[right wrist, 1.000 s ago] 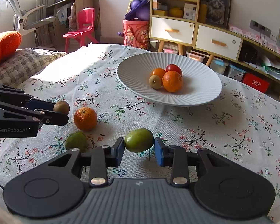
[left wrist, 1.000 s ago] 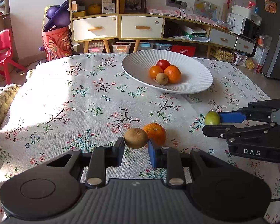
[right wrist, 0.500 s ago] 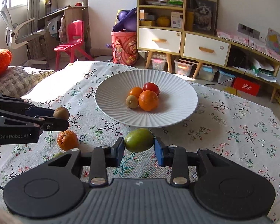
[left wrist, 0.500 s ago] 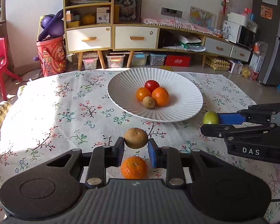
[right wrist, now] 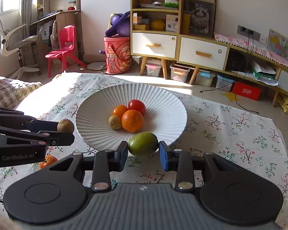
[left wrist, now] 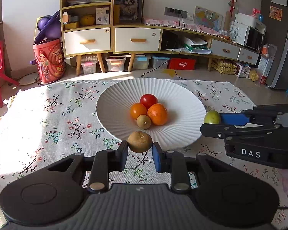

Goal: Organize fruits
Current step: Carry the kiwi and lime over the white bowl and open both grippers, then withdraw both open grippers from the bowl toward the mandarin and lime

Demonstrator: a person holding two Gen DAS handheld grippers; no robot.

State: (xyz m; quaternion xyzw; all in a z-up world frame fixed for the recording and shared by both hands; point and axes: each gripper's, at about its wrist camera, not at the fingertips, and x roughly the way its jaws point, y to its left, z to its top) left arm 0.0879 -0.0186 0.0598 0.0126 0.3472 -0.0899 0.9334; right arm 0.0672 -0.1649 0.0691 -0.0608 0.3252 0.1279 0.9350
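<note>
The left gripper (left wrist: pixel 140 147) pinches a fuzzy brown kiwi (left wrist: pixel 140 141), round and matte, its sides pressed by both pads just before the near rim of the ribbed white plate (left wrist: pixel 113 115). The right gripper (right wrist: pixel 143 150) clamps a smooth green oval fruit (right wrist: pixel 143 143) the same way, held crosswise between its fingertips at the plate's near edge. Beyond both sets of fingers, in the plate's hollow, lie two oranges (left wrist: pixel 157 114), a glossy red tomato (left wrist: pixel 149 100) and a smaller kiwi (left wrist: pixel 143 121), touching one another. A dimpled orange (right wrist: pixel 48 160) rests on the floral woven tablecloth (right wrist: pixel 230 134), left of the right gripper's fingers.
</note>
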